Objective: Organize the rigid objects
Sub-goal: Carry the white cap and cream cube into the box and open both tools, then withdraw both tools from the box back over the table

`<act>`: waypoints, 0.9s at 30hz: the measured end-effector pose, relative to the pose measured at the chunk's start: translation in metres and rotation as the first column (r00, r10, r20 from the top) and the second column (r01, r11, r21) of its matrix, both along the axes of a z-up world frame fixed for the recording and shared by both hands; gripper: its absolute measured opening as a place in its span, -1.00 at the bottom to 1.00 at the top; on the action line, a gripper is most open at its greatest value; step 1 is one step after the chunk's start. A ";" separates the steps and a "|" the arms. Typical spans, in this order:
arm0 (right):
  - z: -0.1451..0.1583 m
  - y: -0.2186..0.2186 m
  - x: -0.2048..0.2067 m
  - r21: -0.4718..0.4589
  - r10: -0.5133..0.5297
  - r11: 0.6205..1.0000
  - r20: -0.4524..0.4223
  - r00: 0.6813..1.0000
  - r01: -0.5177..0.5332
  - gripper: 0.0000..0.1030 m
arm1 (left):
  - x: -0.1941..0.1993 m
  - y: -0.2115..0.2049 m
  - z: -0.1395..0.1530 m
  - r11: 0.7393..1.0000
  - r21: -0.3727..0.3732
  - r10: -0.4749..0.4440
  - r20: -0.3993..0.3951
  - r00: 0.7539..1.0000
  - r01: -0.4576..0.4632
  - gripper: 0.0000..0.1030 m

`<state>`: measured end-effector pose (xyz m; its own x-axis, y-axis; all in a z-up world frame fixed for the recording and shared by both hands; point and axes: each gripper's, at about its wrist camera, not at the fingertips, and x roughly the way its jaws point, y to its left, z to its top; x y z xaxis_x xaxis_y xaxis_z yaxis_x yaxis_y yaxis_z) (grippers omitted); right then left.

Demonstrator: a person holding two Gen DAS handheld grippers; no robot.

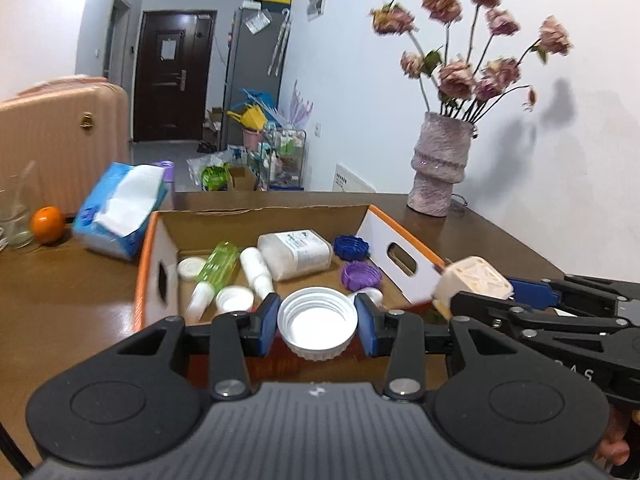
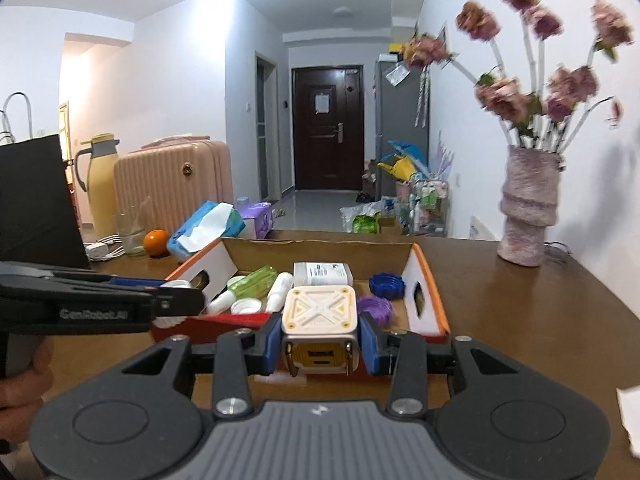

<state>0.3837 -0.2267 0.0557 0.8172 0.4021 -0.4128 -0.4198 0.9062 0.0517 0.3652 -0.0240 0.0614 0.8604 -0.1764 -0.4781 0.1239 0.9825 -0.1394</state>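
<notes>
My left gripper [image 1: 317, 325] is shut on a wide white screw cap [image 1: 318, 323], held over the near edge of the open cardboard box [image 1: 404, 257]. My right gripper [image 2: 319, 338] is shut on a cream cube-shaped charger [image 2: 319, 320], also at the box's near edge [image 2: 429, 280]. In the left wrist view the charger [image 1: 474, 280] and right gripper [image 1: 480, 300] show at the right. In the box lie a green bottle [image 1: 219, 261], white bottles [image 1: 256, 270], a flat white container [image 1: 295, 254], small white caps [image 1: 234, 300], a blue cap [image 1: 351, 247] and a purple cap [image 1: 360, 274].
A pink vase [image 1: 440, 168] of dried flowers stands on the brown table [image 1: 72, 288] right of the box. Left of the box are a tissue pack [image 1: 120, 208], an orange [image 1: 47, 224] and a glass [image 1: 14, 216]. A pink suitcase [image 2: 172, 184] stands behind.
</notes>
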 end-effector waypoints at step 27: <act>-0.049 0.025 0.189 0.089 -0.008 0.996 -0.245 0.970 0.030 -0.10 | 0.142 0.010 -0.049 0.998 -0.023 -0.066 -0.144 0.987 0.063 0.23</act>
<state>0.5726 -0.2019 0.0072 0.7042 0.4329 -0.5628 -0.3670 0.9005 0.2334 0.5070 -0.0142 0.0125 0.7690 -0.2390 -0.5929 0.1644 0.9702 -0.1778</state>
